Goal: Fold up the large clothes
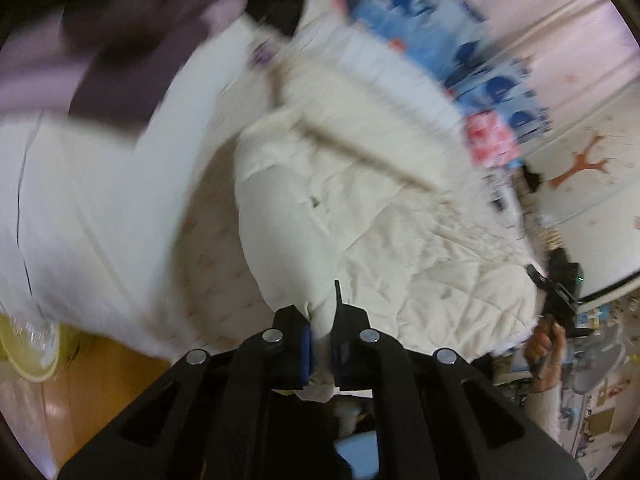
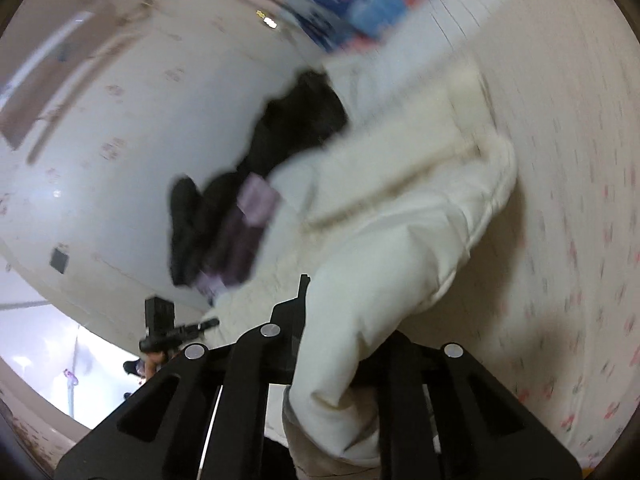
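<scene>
Early stage, no fold visible. Cream padded coat [image 1: 360,208] lies rumpled on bed [image 2: 568,200], dark garments [image 2: 296,128] beside coat. Left gripper [image 1: 322,344] jaws pinching coat edge; right gripper [image 2: 332,320] jaws pinching another coat edge. Folding all left.

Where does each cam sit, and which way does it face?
Left wrist: on the left gripper, looking down along its fingers at the cream padded garment on the bed; a hand holds the other gripper at right.
Right wrist: on the right gripper, facing the garment, dark clothes and wall.
Shared: garment pinched in both.
</scene>
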